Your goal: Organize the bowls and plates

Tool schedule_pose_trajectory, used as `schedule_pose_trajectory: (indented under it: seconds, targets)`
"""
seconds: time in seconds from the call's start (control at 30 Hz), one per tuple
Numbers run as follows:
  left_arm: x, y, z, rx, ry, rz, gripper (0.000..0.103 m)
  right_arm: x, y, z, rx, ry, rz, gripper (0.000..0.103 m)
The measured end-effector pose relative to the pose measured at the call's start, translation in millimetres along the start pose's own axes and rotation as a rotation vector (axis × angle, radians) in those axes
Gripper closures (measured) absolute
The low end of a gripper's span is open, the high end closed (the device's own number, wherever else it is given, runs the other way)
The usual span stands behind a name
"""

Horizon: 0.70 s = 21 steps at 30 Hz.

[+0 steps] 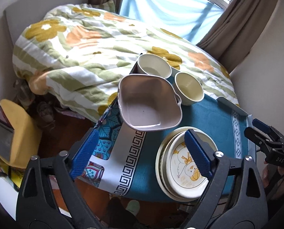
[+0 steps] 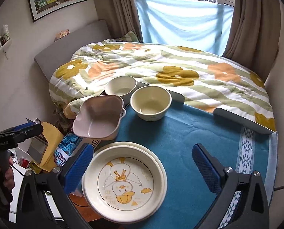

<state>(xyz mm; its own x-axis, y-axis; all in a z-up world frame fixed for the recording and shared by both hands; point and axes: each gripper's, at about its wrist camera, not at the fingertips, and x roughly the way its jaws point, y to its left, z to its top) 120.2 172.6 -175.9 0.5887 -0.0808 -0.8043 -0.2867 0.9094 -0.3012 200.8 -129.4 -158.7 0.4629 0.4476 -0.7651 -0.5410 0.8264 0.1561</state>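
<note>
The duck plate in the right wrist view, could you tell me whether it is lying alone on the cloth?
No, the duck plate sits on top of another plate whose rim shows beneath it.

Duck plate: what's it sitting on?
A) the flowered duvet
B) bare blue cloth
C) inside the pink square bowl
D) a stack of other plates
D: the duck plate lies on top of other plates, whose cream rims show beyond its far edge, all resting on the blue cloth; the pink square bowl sits apart behind it, empty.
</note>
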Motion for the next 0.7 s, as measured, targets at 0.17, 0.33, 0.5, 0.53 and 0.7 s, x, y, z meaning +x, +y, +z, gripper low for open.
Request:
schedule_pose_trajectory:
  seconds: [0.17,0.33,0.5,0.53,0.7]
  targets:
    - [57,17,9,-0.026,0.112,-0.047,0.04,58,18,18,0.006,0.089,0.04,0.008]
    - [112,28,17,-0.03,0.206,-0.061,0.053,118,21,22,0.068,0.186,0.089,0.027]
    - [147,31,32,-0.022,0.241,-0.071,0.055,162,22,26,0.1,0.259,0.112,0.05]
    - [152,32,35,-0.02,0.244,-0.071,0.055,167,22,27,0.104,0.266,0.114,0.053]
    - [173,38,46,0.001,0.278,-0.067,0.076,188,26,33,0.114,0.294,0.135,0.078]
